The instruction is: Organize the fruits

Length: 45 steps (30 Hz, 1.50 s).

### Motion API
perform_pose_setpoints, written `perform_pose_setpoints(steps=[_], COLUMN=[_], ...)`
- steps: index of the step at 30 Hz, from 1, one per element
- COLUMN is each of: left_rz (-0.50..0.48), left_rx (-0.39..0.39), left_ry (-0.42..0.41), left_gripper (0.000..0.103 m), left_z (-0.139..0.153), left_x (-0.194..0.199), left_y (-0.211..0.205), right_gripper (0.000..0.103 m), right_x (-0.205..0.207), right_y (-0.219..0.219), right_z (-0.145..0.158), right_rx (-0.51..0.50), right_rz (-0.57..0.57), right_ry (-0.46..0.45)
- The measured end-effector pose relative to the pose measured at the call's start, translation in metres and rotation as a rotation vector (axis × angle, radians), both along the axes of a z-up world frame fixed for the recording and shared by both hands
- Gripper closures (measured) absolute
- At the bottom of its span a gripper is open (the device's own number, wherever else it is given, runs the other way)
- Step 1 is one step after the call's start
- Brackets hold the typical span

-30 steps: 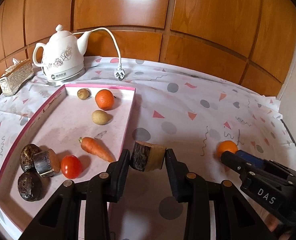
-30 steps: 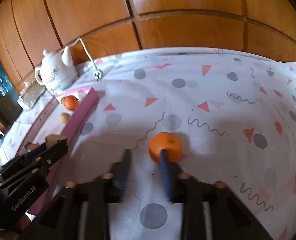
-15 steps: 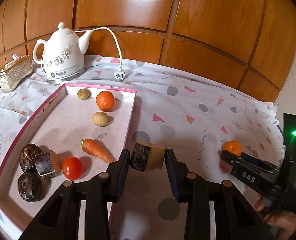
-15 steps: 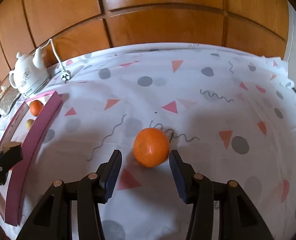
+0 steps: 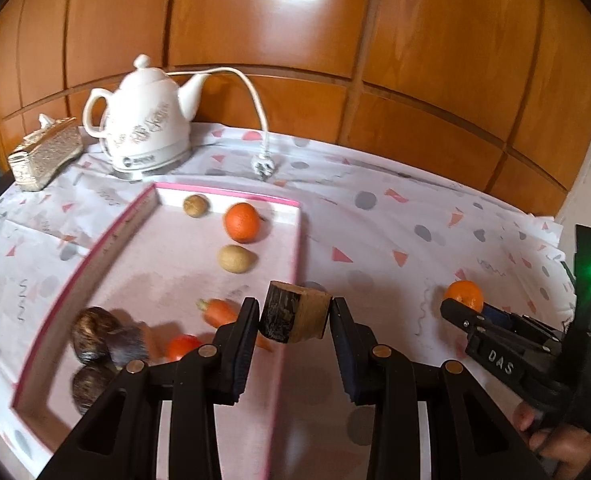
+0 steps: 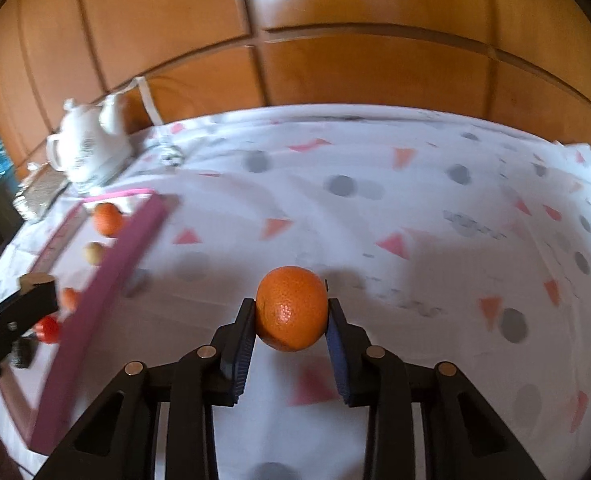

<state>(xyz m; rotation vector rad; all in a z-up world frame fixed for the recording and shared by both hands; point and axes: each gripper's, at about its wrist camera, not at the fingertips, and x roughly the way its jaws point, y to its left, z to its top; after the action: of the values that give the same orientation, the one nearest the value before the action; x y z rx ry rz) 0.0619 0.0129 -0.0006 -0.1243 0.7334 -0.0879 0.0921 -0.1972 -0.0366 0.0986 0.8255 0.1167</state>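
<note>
While most of the produce already lies in the pink-rimmed tray [image 5: 299, 240], two pieces remain outside it. Inside: an orange [image 5: 241, 222] and two small brownish fruits toward the far end, a carrot [image 5: 219, 312], a tomato [image 5: 181, 346] and some dark lumps near the front left. Left gripper [image 5: 293, 318] clamped tight on a dark-barked chunk [image 5: 297, 316], held over the tray's right rim, apparently about to go in. Right gripper [image 6: 291, 316] closing on a second orange [image 6: 291, 308] out on the patterned cloth [image 6: 415, 200], well right of the tray; pads pressing both sides. Left to do, by the look of it: drop the chunk, carry the orange across.
</note>
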Motion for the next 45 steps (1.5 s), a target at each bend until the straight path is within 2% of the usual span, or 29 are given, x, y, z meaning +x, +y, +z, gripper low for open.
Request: perform_pose_setpoints(steps=[7,14,22,26,31,34,37,45], left_rz=[0.067,0.155,0.229,0.248,0.256,0.261,0.265,0.301], left_rx=[0.020,0.050,0.052,0.041,0.033,0.033,0.032,0.062], left_ry=[-0.016,-0.015,-0.023,-0.025,-0.027,-0.029,-0.032,-0.052], left_gripper=[0.066,0.065,0.065,0.058,0.057,0.051,0.040,0.017], left_z=[0.008,0.009,0.011,0.012,0.013,0.013,0.013,0.017], left_x=[-0.001,0.000,-0.007,-0.012,-0.017,-0.022,-0.027,-0.050], left_y=[0.032,0.070,0.095,0.101,0.100,0.098,0.097,0.094], right_gripper=[0.069,0.069,0.066,0.065,0.065,0.061,0.061,0.056], right_x=[-0.001,0.011,0.016,0.015,0.009,0.004,-0.002,-0.035], right_y=[0.066,0.121,0.165,0.167,0.164,0.160,0.155,0.146], right_z=[0.026,0.036,0.032,0.030,0.031,0.031,0.032,0.037], right_rx=[0.022,0.050,0.063,0.077,0.074,0.071,0.068,0.013], right_rz=[0.177,0.299,0.351,0.341,0.337,0.326,0.311,0.240], right_ry=[-0.054,-0.051,-0.010,-0.004,-0.006,-0.004,-0.012,-0.081])
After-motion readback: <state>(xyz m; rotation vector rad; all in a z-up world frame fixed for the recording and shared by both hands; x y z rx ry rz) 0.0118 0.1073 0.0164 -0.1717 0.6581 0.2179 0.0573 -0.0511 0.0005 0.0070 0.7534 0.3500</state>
